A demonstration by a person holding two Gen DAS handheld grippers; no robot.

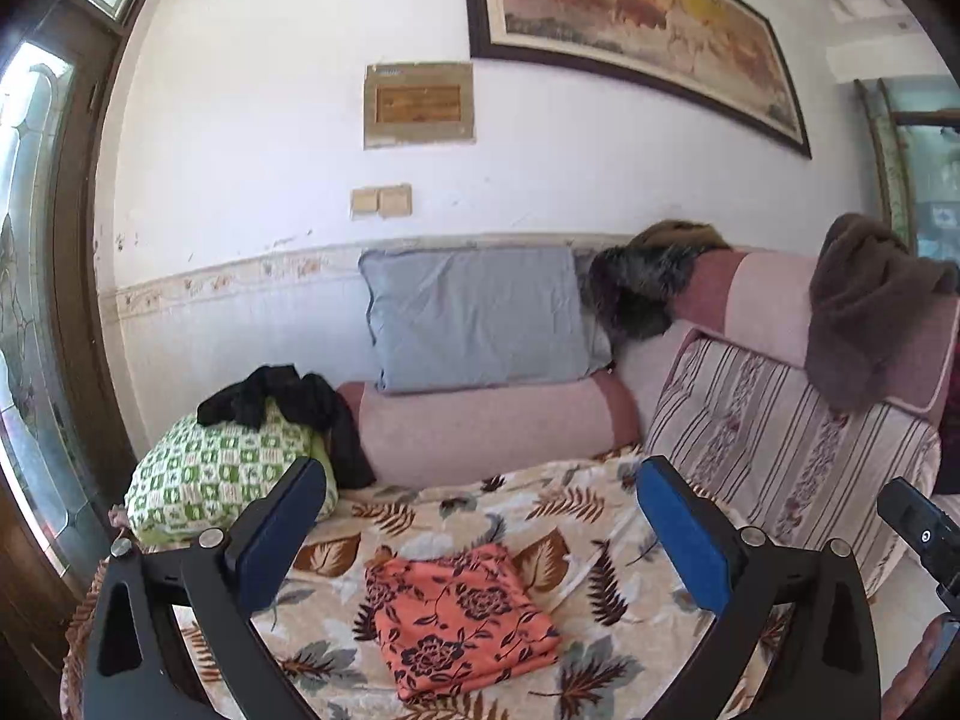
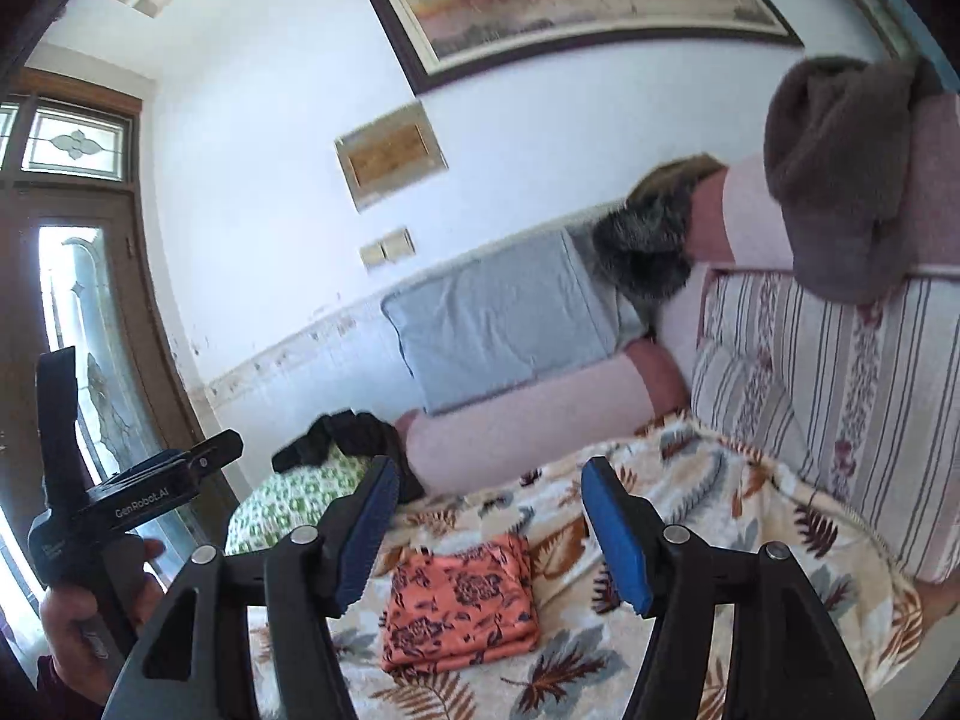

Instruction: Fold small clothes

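An orange cloth with a dark flower print point(image 1: 459, 618) lies folded into a flat rectangle on the leaf-patterned blanket point(image 1: 600, 510). It also shows in the right wrist view point(image 2: 462, 606). My left gripper point(image 1: 480, 516) is open and empty, held above and just behind the cloth. My right gripper point(image 2: 486, 534) is open and empty too, raised above the cloth's near side. The left gripper's body and the hand holding it show at the left of the right wrist view point(image 2: 108, 510).
A green-and-white checked pillow point(image 1: 222, 474) with a black garment point(image 1: 288, 402) on it lies at the blanket's left. A grey pillow point(image 1: 480, 318), a pink bolster point(image 1: 492, 432) and a striped cushion point(image 1: 780, 438) line the back and right. A brown blanket point(image 1: 870, 306) hangs over the backrest.
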